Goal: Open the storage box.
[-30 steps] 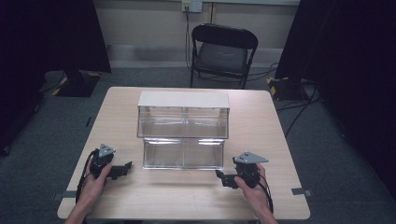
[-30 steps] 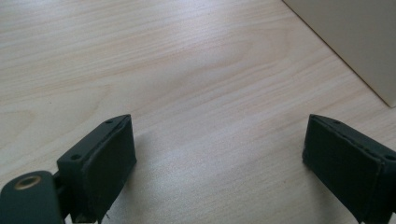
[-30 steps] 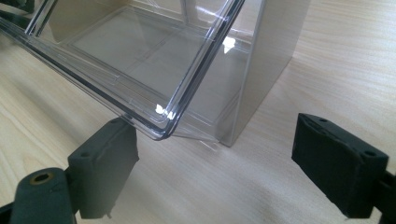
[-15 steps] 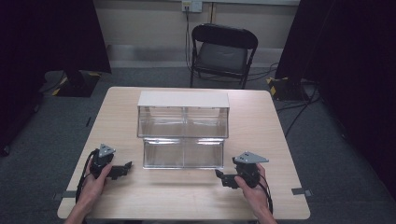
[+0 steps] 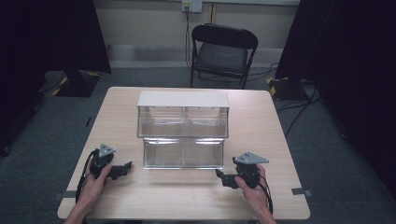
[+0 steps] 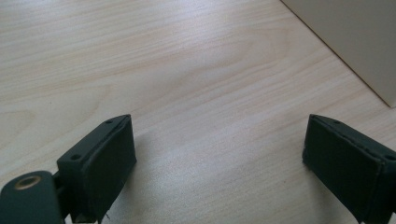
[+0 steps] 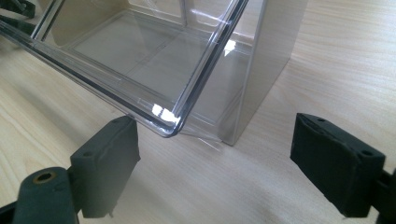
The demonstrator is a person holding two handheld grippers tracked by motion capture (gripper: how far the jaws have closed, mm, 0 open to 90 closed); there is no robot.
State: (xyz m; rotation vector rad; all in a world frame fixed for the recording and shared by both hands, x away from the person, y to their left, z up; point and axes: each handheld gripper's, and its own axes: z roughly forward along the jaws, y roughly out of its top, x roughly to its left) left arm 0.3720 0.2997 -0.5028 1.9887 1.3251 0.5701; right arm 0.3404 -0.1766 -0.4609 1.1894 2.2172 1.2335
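Clear bin (image 5: pixel 183 135) btwn low left tongs (image 5: pixel 122 167), right tongs (image 5: pixel 223 176), both agape.

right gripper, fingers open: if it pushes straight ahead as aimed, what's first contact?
Most likely the clear drawer, at its near corner, pulled out from the organizer box. That corner sits just ahead of the right gripper, toward one of the open fingers. Depth is unclear, so it might slip under the rim.
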